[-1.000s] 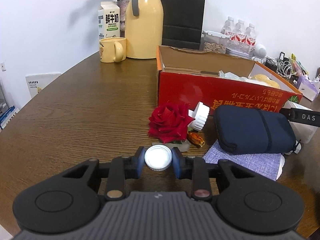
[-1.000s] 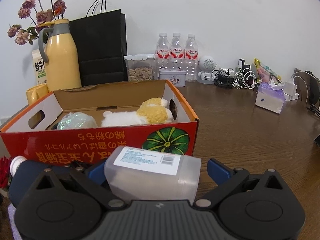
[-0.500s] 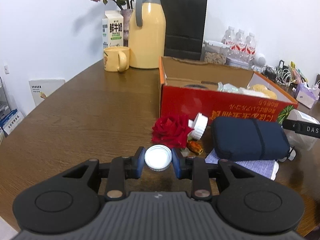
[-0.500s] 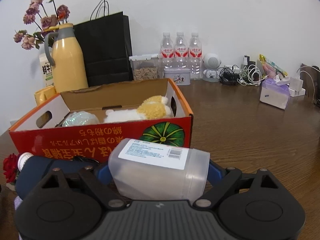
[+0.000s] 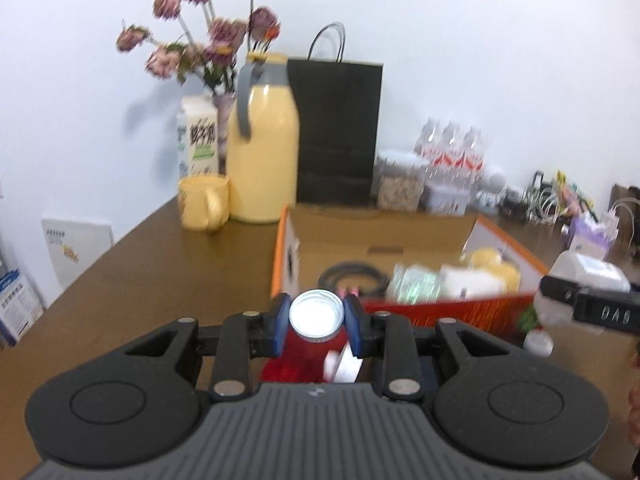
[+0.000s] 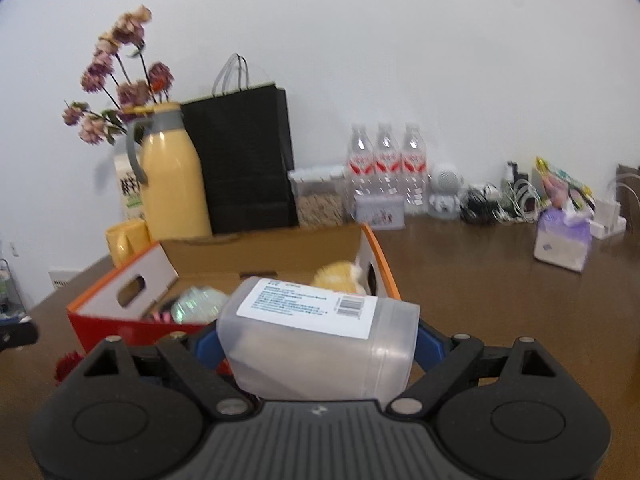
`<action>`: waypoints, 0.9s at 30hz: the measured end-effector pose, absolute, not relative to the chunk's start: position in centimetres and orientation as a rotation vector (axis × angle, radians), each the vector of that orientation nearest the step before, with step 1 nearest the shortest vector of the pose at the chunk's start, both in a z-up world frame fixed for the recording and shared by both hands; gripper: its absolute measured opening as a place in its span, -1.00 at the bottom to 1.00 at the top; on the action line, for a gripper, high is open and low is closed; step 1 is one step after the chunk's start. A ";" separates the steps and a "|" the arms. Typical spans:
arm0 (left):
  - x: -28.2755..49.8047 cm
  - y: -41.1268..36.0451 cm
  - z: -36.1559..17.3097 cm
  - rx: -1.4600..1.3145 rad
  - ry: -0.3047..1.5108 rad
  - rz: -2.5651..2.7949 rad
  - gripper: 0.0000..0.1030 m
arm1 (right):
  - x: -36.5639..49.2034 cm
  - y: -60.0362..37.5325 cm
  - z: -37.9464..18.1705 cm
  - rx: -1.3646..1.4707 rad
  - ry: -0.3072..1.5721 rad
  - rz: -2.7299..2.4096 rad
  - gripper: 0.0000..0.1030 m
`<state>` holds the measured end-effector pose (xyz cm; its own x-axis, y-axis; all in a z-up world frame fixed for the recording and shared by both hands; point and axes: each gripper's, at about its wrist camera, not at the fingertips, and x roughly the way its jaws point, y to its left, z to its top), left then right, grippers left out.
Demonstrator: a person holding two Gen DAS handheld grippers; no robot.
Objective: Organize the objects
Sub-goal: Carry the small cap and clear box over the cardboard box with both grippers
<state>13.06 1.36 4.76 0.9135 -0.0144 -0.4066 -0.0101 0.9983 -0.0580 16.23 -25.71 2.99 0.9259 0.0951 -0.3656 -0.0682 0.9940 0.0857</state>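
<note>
The translucent plastic container [image 6: 320, 344], lying on its side with a white printed label facing up, sits between the blue pads of the right gripper [image 6: 318, 350], whose fingers stand wide and press on both its ends. It is carried in the air just in front of the near wall of the red and orange cardboard box [image 6: 120, 322]. In the left wrist view the same container shows at the right edge, level with the box's right corner.

The left gripper [image 5: 317, 322] has its fingers drawn in narrow on a small white round lid [image 5: 317, 316], clamped by its rim and held above the box's near edge. Below it lie a red rose [image 5: 294, 354] and a white cap, both blurred.

The box is open at the top. Inside are a coiled black cable [image 5: 354, 274], a shiny crinkled packet [image 5: 414, 284] and a yellow and white plush toy [image 5: 486, 266]; bare cardboard floor shows at the back left part.

To the right of the box the brown table [image 6: 480, 280] is bare as far as a purple tissue pack [image 6: 564, 242]. Along the wall stand a yellow jug [image 5: 264, 152], a yellow mug [image 5: 204, 208], a milk carton [image 5: 198, 136], a black paper bag [image 5: 338, 132], three water bottles [image 6: 384, 164] and a tangle of cables [image 6: 504, 200].
</note>
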 end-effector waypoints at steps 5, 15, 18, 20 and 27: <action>15.9 -0.2 6.3 -0.070 0.380 -0.027 -0.43 | 18.0 -24.8 4.6 0.064 0.337 0.118 0.75; 23.3 -1.3 5.7 -0.124 0.424 -0.013 -0.43 | 26.1 -22.1 5.2 0.022 0.374 0.184 0.75; 25.8 -1.4 5.2 -0.145 0.440 -0.003 -0.43 | 29.2 -21.5 4.5 0.015 0.407 0.190 0.75; 27.4 -1.4 4.7 -0.162 0.458 0.012 -0.43 | 31.0 -21.2 3.8 0.020 0.440 0.191 0.75; 30.5 -1.4 2.3 -0.163 0.564 0.035 -0.43 | 35.0 -21.3 2.0 0.032 0.566 0.190 0.75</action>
